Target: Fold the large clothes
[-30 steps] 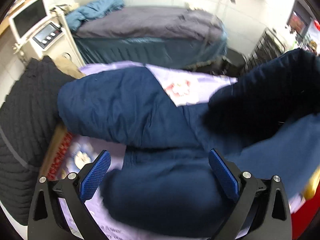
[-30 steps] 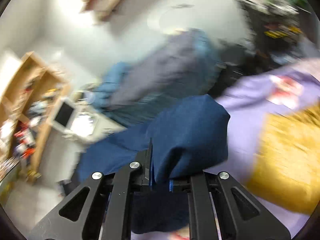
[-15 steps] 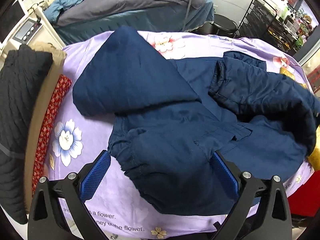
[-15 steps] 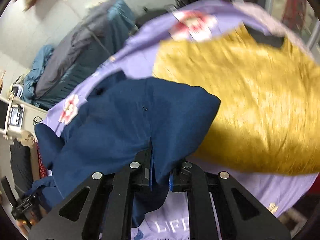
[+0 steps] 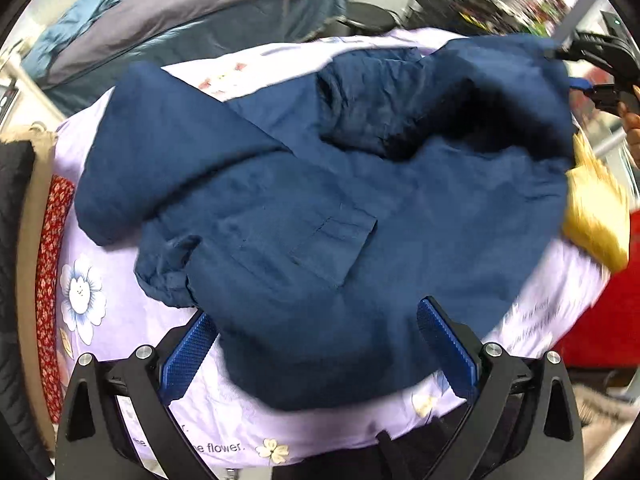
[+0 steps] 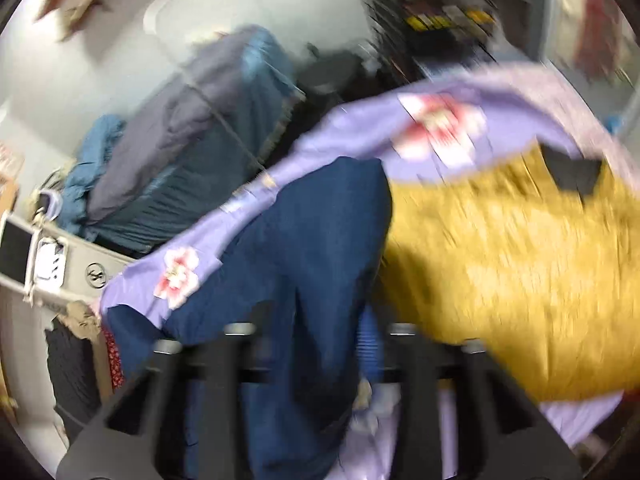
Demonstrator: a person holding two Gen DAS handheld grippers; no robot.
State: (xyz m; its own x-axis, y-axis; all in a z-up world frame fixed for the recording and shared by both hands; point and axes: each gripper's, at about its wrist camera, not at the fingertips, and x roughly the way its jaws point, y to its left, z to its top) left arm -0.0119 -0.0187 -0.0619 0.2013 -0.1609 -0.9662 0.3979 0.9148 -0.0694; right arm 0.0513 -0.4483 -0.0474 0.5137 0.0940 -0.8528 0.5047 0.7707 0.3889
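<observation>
both jaw pairs stood spread: right gripper (image 6: 316, 344) had just been opening, navy jacket (image 5: 320, 200) between; left gripper (image 5: 316, 344) straddled its hem to fold.

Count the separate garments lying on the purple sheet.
2: a navy jacket spread across the middle, and a yellow garment beside it on the right. More may be hidden underneath or outside the frame.
</observation>
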